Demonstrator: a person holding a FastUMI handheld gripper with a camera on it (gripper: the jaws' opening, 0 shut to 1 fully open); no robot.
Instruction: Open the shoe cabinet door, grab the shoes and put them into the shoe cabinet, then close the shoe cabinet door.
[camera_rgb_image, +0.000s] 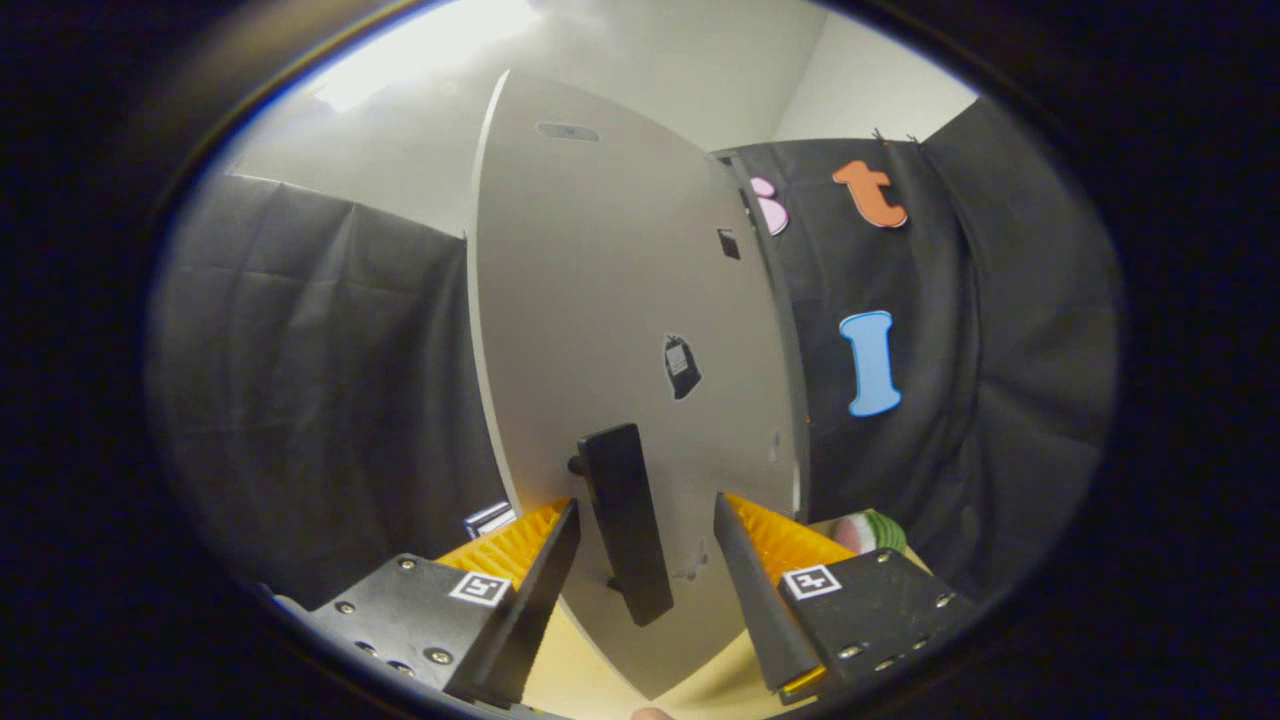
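Claw (640, 560) fingers spread around the cabinet door (610, 300) handle (625, 520), untouching.

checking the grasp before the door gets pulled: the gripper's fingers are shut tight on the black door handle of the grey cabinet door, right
Not quite. In the gripper view the gripper is open: its fingers stand apart on either side of the black door handle, with a gap showing on each side, so neither presses on it. The rest holds: the handle is black and sits on the grey cabinet door.
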